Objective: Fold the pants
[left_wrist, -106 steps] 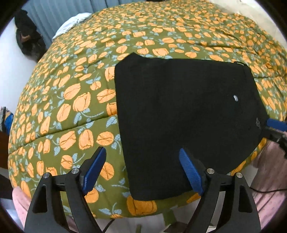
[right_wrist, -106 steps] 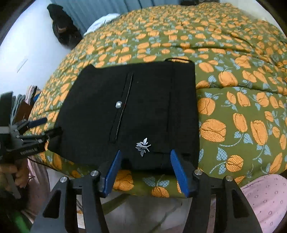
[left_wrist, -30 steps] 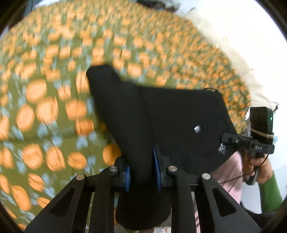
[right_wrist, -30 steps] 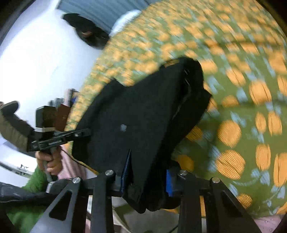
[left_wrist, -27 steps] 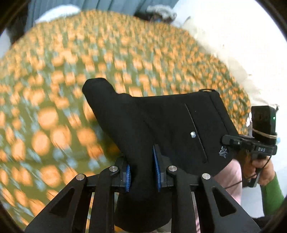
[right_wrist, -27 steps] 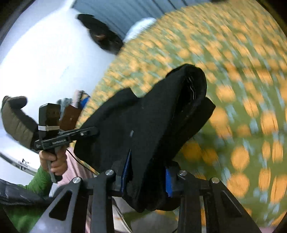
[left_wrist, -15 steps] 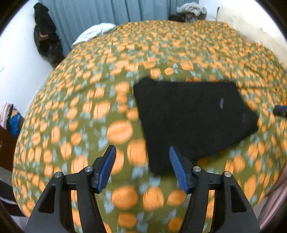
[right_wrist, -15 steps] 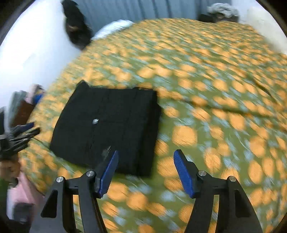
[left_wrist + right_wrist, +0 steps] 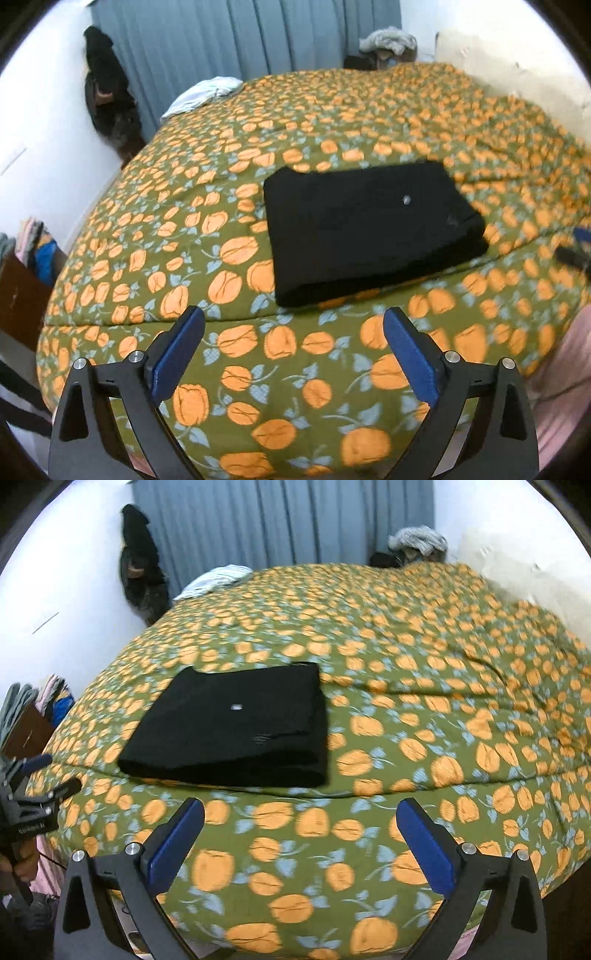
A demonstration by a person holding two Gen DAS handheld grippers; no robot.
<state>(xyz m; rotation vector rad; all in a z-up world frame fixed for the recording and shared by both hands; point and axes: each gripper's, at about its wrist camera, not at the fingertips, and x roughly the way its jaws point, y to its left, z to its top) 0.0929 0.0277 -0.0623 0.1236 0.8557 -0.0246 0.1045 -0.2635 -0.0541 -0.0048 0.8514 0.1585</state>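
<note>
The black pants (image 9: 369, 229) lie folded into a thick flat rectangle on the bed's orange-flowered green quilt (image 9: 258, 354). A small metal button shows on top. They also show in the right wrist view (image 9: 232, 727). My left gripper (image 9: 293, 350) is open and empty, held back above the quilt in front of the pants. My right gripper (image 9: 299, 834) is open and empty, also back from the pants. The left gripper shows at the left edge of the right wrist view (image 9: 33, 801).
A blue curtain (image 9: 240, 37) hangs behind the bed. A white cloth (image 9: 203, 94) lies at the far left corner. Dark clothes (image 9: 107, 85) hang on the left wall. A pile of clothes (image 9: 388, 42) sits at the back right. The bed's front edge is just below both grippers.
Both grippers were shut on the lifted pants one second ago. They set the pants down farther onto the bed, opened, and pulled back and up.
</note>
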